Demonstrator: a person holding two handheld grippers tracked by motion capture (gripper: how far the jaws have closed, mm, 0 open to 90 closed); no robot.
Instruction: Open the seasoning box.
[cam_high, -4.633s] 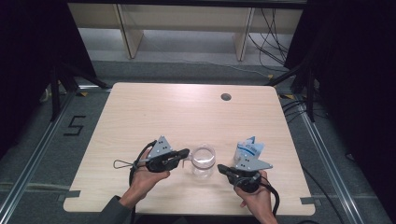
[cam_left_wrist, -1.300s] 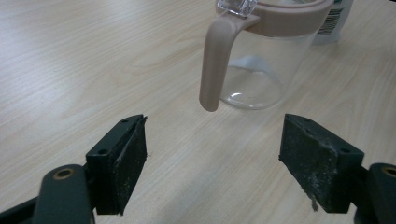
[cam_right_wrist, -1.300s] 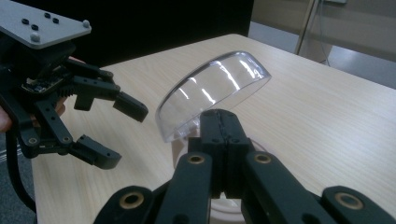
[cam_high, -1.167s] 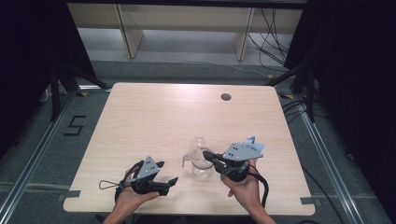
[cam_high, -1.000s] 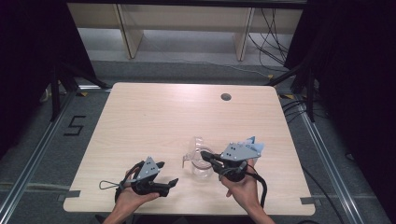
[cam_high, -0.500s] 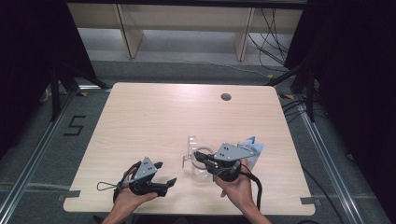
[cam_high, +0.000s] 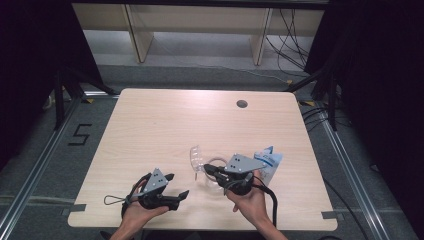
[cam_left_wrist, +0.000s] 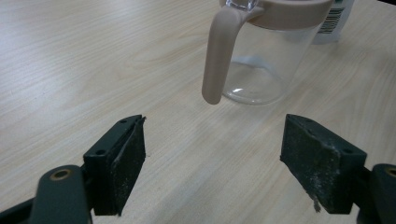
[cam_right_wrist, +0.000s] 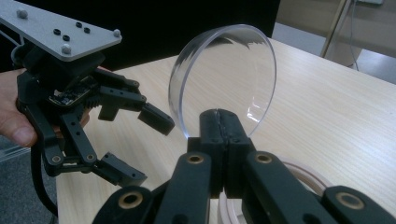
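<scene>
A clear jug (cam_left_wrist: 254, 56) with a beige rim and beige handle (cam_left_wrist: 217, 56) stands on the wooden table (cam_high: 165, 125), near its front. My right gripper (cam_right_wrist: 218, 121) is shut on the edge of the jug's clear round lid (cam_right_wrist: 224, 79) and holds it tilted up on edge. In the high view the lid (cam_high: 194, 156) sits just left of and above the jug (cam_high: 214, 176), with my right gripper (cam_high: 212, 171) over the jug's rim (cam_right_wrist: 303, 172). My left gripper (cam_left_wrist: 212, 163) stands open in front of the handle, apart from it, near the table's front left (cam_high: 177, 185).
A blue and white packet (cam_high: 267, 165) with a barcode (cam_left_wrist: 334, 21) lies just right of the jug. A round cable hole (cam_high: 242, 104) sits at the table's far side. Shelving stands on the floor beyond the table's far edge.
My right gripper has shifted a little to the left with the lid, tilting it more upright beside the jug. The left gripper has stayed in place.
</scene>
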